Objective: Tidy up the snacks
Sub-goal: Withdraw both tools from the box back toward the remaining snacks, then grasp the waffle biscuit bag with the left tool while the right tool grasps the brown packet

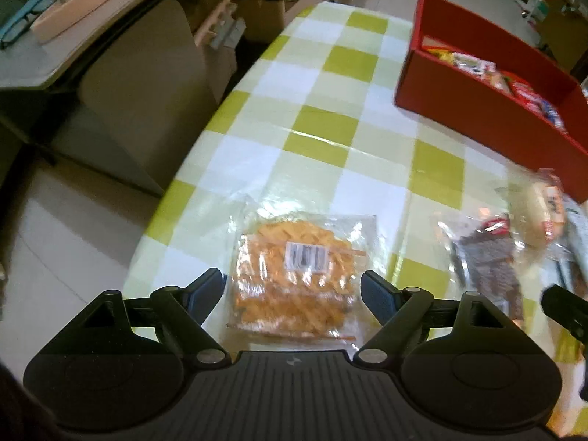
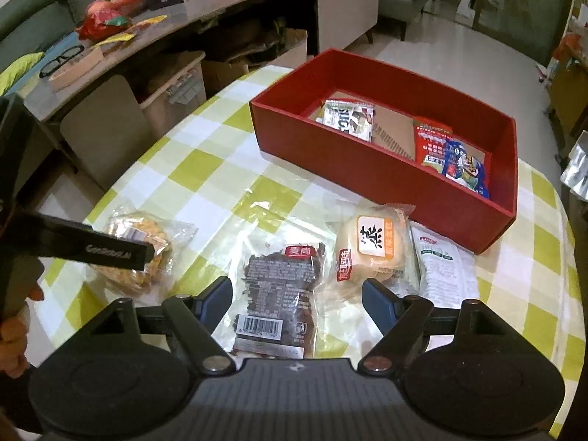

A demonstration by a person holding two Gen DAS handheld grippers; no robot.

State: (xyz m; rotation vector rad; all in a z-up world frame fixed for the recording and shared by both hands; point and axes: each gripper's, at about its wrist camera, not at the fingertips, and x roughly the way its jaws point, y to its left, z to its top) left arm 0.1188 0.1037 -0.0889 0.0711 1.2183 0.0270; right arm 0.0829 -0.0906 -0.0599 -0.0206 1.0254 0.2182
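My left gripper [image 1: 292,279] hangs open over a clear bag of orange snacks [image 1: 290,305], one finger on each side of it, pads not pressing. The right wrist view shows the same bag [image 2: 160,233] partly behind one left finger [image 2: 110,251]. My right gripper [image 2: 297,284] is open around a dark brown snack packet [image 2: 279,286], which lies flat on the checked table [image 2: 205,169]. A bun packet [image 2: 371,250] and a white-green packet [image 2: 441,268] lie to its right. Behind them stands the red box [image 2: 367,172] holding several packets.
The table's rounded edge [image 1: 176,191] drops off to the left, with a beige chair [image 1: 147,84] beside it. A long counter [image 2: 176,18] behind carries glasses, apples and cartons. A person's hand [image 2: 14,330] holds the left gripper at the left edge.
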